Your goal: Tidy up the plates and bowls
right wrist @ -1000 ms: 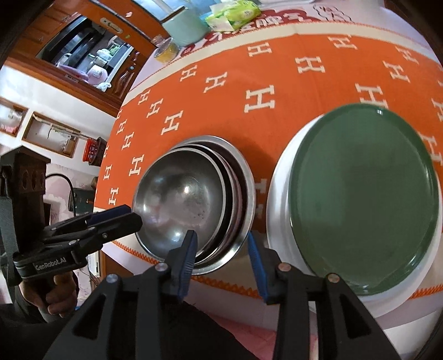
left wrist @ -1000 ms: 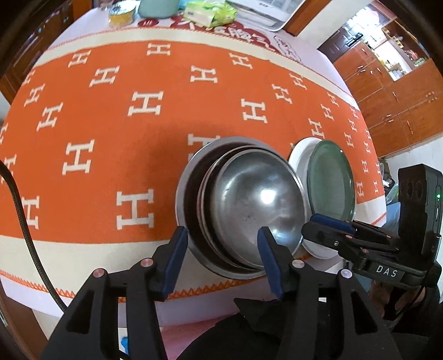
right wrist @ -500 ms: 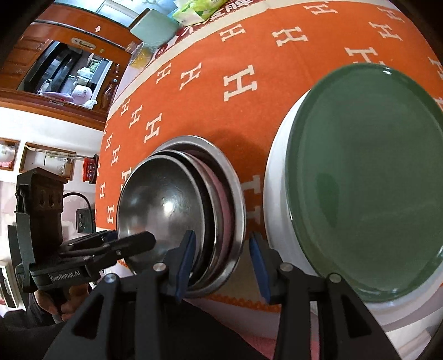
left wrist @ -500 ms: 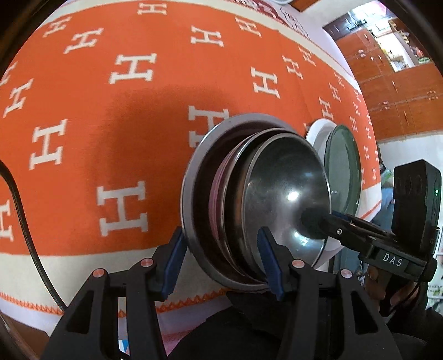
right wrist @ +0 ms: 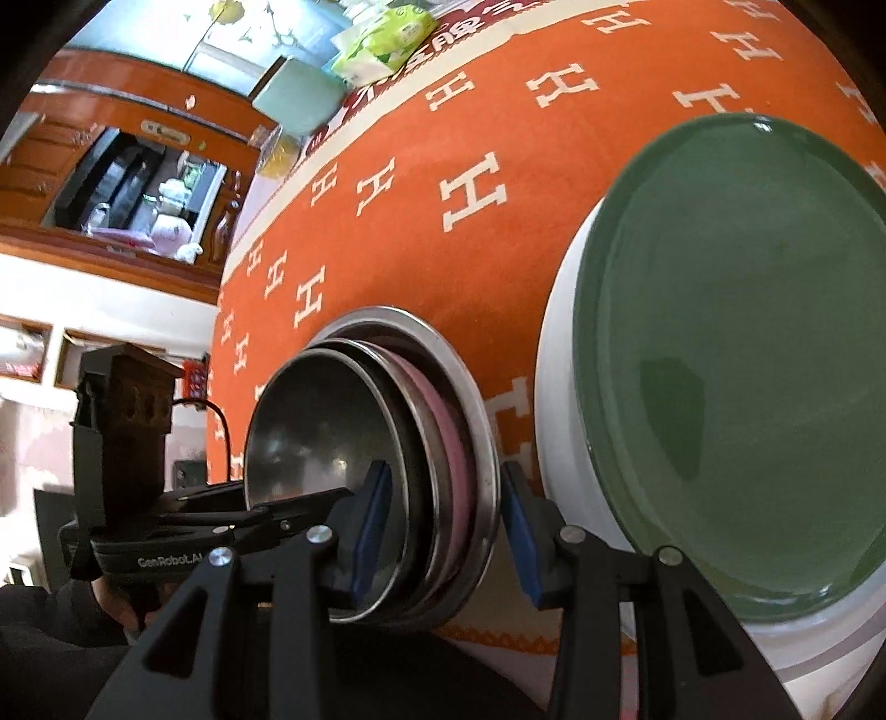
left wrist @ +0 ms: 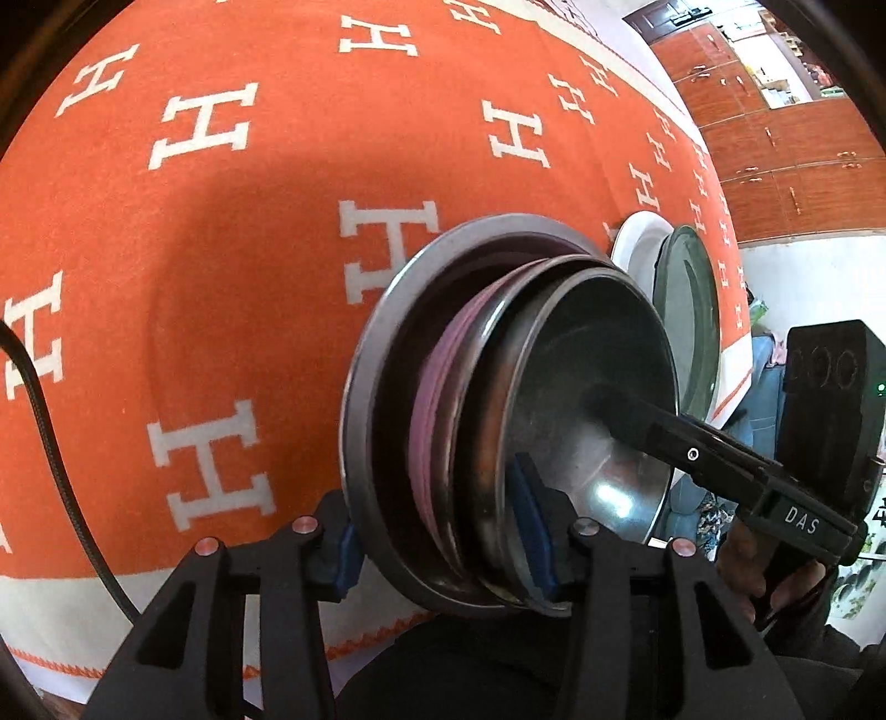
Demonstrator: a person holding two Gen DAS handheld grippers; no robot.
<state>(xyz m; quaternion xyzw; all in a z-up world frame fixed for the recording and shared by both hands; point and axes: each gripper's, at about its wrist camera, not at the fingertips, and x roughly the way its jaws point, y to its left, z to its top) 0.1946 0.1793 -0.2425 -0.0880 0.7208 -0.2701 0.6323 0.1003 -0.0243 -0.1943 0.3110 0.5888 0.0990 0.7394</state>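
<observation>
A stack of nested steel bowls (left wrist: pixel 498 399) with a pink one among them sits near the front edge of the orange cloth. My left gripper (left wrist: pixel 437 537) straddles its near-left rim. One pad is outside the largest bowl, the other inside the top bowl; the jaws are closing, and both pads look in contact. My right gripper (right wrist: pixel 446 526) straddles the near-right rim of the stack (right wrist: pixel 354 443). Its jaws are closing too, with a thin gap at the outer pad. Beside the stack, a green plate (right wrist: pixel 736 354) lies on a white plate (right wrist: pixel 559 399).
The table wears an orange cloth (left wrist: pixel 221 277) with white H marks and a cream border; its front edge is just below both grippers. At the far end are a tissue pack (right wrist: pixel 382 39) and a pale green container (right wrist: pixel 293 99). Wooden cabinets (left wrist: pixel 775 122) stand to the right.
Both grippers have come down over the bowl stack, the left one most. Their fingers now reach past the rims, one pad of each inside the top bowl.
</observation>
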